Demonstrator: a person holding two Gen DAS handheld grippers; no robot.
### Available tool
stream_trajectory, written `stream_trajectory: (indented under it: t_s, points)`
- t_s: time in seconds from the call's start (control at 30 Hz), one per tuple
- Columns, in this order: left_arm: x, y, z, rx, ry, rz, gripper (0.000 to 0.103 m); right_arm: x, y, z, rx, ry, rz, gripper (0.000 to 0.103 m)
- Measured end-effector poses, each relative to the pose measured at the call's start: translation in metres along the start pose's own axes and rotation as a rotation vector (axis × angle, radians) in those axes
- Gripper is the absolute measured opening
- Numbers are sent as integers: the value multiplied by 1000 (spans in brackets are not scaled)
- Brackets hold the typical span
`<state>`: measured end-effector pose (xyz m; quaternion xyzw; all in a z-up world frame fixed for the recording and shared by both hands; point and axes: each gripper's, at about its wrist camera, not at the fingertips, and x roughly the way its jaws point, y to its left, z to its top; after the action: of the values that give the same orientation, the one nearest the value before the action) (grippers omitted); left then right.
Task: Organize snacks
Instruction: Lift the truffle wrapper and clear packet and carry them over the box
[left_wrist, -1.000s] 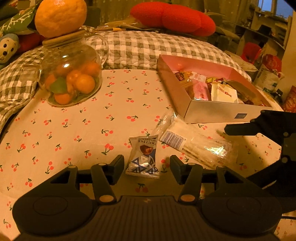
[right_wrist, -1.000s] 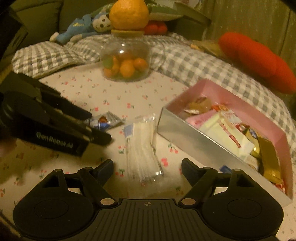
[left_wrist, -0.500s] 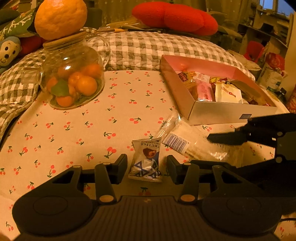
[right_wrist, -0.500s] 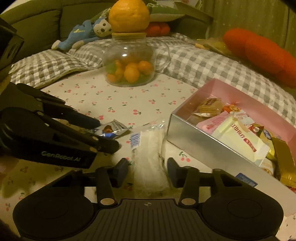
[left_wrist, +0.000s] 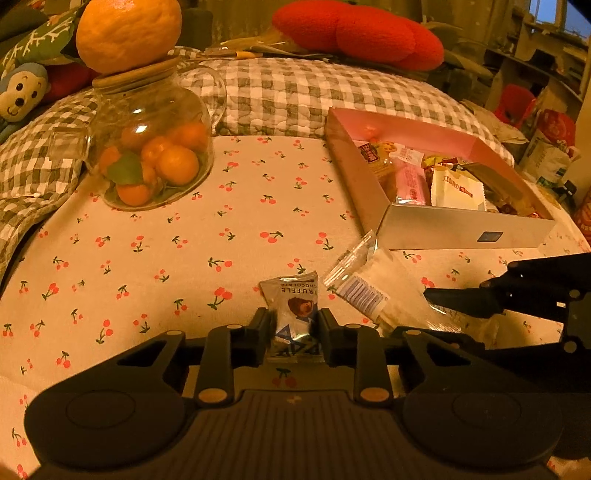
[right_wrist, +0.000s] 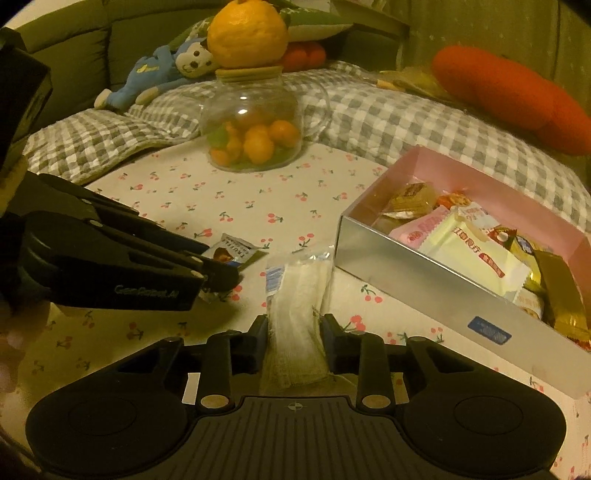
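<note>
Both loose snacks lie on the cherry-print surface (left_wrist: 147, 258) just in front of the pink box (left_wrist: 461, 230). Left tool (left_wrist: 293, 332) is clamped on the truffle packet (left_wrist: 293, 314). Right tool (right_wrist: 295, 338), jaws closing, pinches the clear wafer pack (right_wrist: 297, 295), its long axis along the fingers. Box lies right of both.

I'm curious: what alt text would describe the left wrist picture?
The left gripper pinches a small chocolate truffle packet on a cherry-print tablecloth. Beyond lie a clear packet and an open pink box of snacks.
</note>
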<state>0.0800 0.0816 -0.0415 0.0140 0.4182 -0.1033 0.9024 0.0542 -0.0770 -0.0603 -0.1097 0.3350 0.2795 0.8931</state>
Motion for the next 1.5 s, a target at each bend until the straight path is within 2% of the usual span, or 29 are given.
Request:
stream_trajectory:
  t_s: [0.27, 0.4, 0.47, 0.6, 0.77, 0.83, 0.97, 1.07, 1.2, 1.5]
  points:
    - [-2, -8, 0, 10, 10, -5, 25, -14, -1, -2, 27, 5, 7, 28]
    - [-6, -11, 2, 9, 6, -13, 25, -19, -4, 0, 55, 3, 8, 23]
    - [-8, -13, 2, 9, 4, -16, 24, -21, -5, 1, 59, 8, 3, 15]
    - [-9, -14, 3, 4, 6, -19, 24, -26, -6, 1, 54, 3, 0, 13]
    - [-8, -12, 1, -3, 16, -9, 24, -21, -1, -1, 27, 17, -12, 30]
    - [-7, -11, 0, -5, 19, -4, 24, -16, 1, -2, 13, 20, -35, 46]
    - [-6, -9, 0, -10, 25, 1, 24, -6, 2, -6, -10, 39, -43, 48]
    - [-5, -8, 0, -12, 28, 3, 24, -3, 1, -8, -2, 31, -38, 47]
    - [-5, -8, 0, -11, 29, 2, 24, -4, 1, -6, 2, 37, -29, 31]
    - [-7, -10, 0, -10, 22, -1, 24, -11, 9, -3, -2, 40, -42, 27]
